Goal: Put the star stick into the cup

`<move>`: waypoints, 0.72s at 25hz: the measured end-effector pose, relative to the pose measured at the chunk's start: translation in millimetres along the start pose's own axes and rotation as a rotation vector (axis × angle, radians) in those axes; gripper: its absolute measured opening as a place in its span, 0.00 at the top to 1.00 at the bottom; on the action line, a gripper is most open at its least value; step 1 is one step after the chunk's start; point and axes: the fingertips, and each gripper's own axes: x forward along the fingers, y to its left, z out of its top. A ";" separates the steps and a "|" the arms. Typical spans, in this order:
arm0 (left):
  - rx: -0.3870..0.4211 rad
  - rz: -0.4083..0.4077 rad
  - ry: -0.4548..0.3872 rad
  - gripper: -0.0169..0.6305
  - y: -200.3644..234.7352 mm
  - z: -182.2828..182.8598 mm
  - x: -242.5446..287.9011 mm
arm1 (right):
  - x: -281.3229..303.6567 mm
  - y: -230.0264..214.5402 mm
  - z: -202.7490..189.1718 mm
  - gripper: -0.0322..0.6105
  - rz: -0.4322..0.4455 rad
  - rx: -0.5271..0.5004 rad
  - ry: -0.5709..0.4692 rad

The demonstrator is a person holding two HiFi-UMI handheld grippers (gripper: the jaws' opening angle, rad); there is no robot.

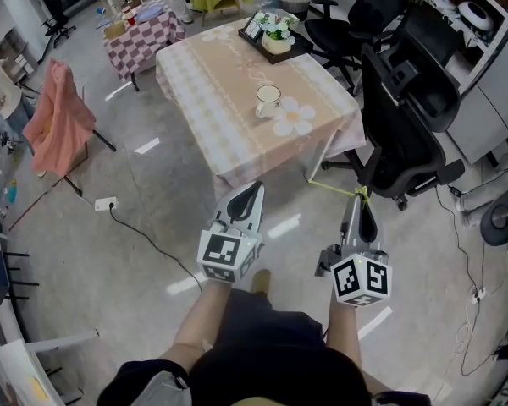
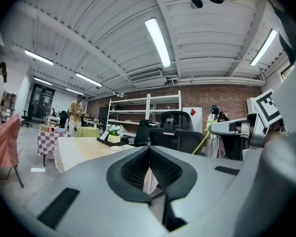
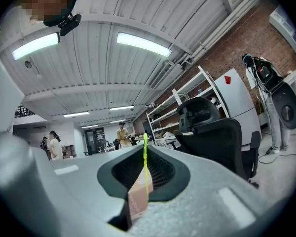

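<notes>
A white cup [image 1: 267,100] stands on the beige-clothed table [image 1: 229,91] ahead of me, next to a flower-shaped mat [image 1: 295,117]. My right gripper [image 1: 361,198] is held low over the floor, short of the table, shut on a thin yellow-green stick [image 1: 334,187] that pokes out leftward from its tips. In the right gripper view the stick [image 3: 145,164] runs up between the closed jaws; its star end does not show. My left gripper [image 1: 252,188] hovers beside it, shut with nothing in it, and points towards the table [image 2: 84,149].
Black office chairs [image 1: 406,117] crowd the table's right side. A dark tray with a potted plant [image 1: 276,35] sits at the table's far end. A checkered table [image 1: 140,36], a pink cloth over a chair [image 1: 57,112] and a floor socket with cable [image 1: 107,203] lie to the left.
</notes>
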 end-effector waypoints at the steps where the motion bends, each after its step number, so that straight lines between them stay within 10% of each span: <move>1: -0.002 -0.001 -0.003 0.96 1.8 -0.4 1.1 | 1.3 0.2 -0.4 0.92 -0.002 -0.002 -0.001; 18: -0.014 -0.026 -0.007 0.95 27.7 1.0 7.4 | 20.1 20.4 -7.3 0.92 -0.023 -0.005 -0.006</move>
